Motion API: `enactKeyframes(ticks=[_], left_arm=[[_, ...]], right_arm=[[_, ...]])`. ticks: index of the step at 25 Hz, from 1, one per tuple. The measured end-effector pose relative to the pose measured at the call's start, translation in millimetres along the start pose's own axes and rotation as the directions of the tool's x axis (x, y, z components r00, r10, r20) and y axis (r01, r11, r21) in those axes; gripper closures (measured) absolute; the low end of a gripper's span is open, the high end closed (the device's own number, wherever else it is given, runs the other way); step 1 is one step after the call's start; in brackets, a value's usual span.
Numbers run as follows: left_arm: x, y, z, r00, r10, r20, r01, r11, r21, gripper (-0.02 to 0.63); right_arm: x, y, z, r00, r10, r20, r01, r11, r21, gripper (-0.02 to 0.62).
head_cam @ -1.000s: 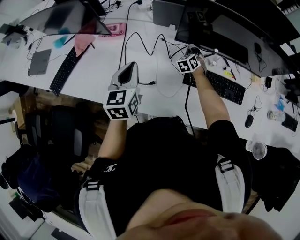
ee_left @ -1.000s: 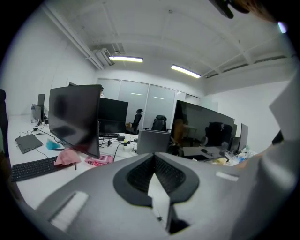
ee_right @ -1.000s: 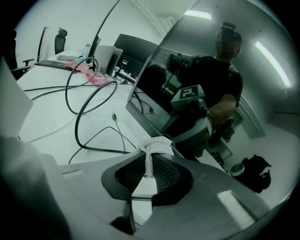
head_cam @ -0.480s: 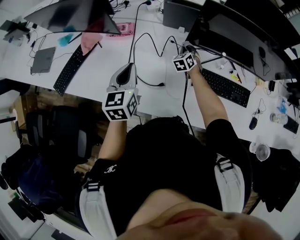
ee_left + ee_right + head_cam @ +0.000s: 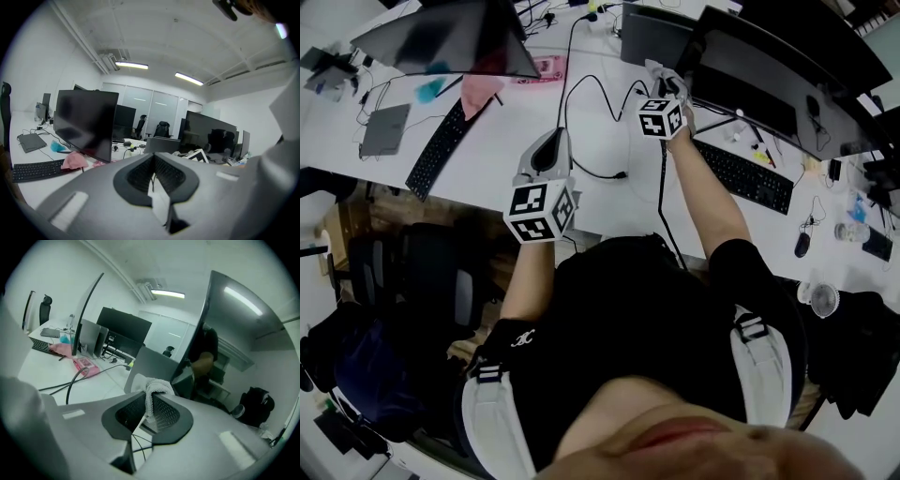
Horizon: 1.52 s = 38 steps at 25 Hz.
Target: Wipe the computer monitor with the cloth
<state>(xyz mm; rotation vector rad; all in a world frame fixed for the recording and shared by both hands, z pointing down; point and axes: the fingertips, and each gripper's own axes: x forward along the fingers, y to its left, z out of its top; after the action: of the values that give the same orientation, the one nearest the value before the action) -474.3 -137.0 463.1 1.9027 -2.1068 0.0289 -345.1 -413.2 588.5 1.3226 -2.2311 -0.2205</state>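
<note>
In the head view, the wide dark curved monitor (image 5: 787, 70) stands at the back right of the white desk (image 5: 609, 141). My right gripper (image 5: 667, 80) is raised at the monitor's left end, shut on a white cloth (image 5: 659, 68). The right gripper view has the cloth (image 5: 157, 389) pinched between the jaws of my right gripper (image 5: 149, 401), close to the dark screen (image 5: 234, 343) on the right; contact between cloth and screen is not visible. My left gripper (image 5: 547, 150) hovers over the desk's front edge. In the left gripper view, my left gripper (image 5: 153, 158) is shut and holds nothing.
A second monitor (image 5: 450, 33) stands at the back left, with a pink cloth (image 5: 478, 89) and a black keyboard (image 5: 439, 142) below it. Black cables (image 5: 581, 98) loop across the desk's middle. Another keyboard (image 5: 748, 175) lies under the curved monitor. A mouse (image 5: 803, 244) sits right.
My right gripper has moved away from me and up along the desk with the cloth, reaching the monitor's left end. The left gripper has hardly moved.
</note>
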Motion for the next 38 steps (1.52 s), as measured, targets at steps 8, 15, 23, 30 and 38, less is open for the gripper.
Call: enactKeyframes(ticks=[8, 15, 23, 30, 38], left_arm=[[3, -13, 11, 0.999, -0.036, 0.03, 0.036, 0.999, -0.001, 0.552], [14, -27, 20, 0.996, -0.084, 0.039, 0.084, 0.996, 0.001, 0.552], [30, -49, 28, 0.989, -0.137, 0.049, 0.137, 0.991, 0.01, 0.552], [40, -71, 37, 0.985, -0.165, 0.057, 0.164, 0.986, 0.018, 0.552], [62, -138, 42, 0.966, -0.254, 0.043, 0.252, 0.966, 0.055, 0.552]], right_arm=[[-36, -37, 78, 0.984, -0.069, 0.167, 0.067, 0.998, 0.015, 0.554], [-71, -72, 146, 0.944, -0.133, 0.302, 0.122, 0.991, 0.057, 0.554], [-107, -105, 204, 0.895, -0.17, 0.411, 0.148, 0.985, 0.085, 0.552], [-159, -137, 230, 0.82, -0.174, 0.545, 0.105, 0.982, 0.155, 0.552], [-233, -186, 184, 0.787, -0.178, 0.591, 0.046, 0.972, 0.231, 0.552]])
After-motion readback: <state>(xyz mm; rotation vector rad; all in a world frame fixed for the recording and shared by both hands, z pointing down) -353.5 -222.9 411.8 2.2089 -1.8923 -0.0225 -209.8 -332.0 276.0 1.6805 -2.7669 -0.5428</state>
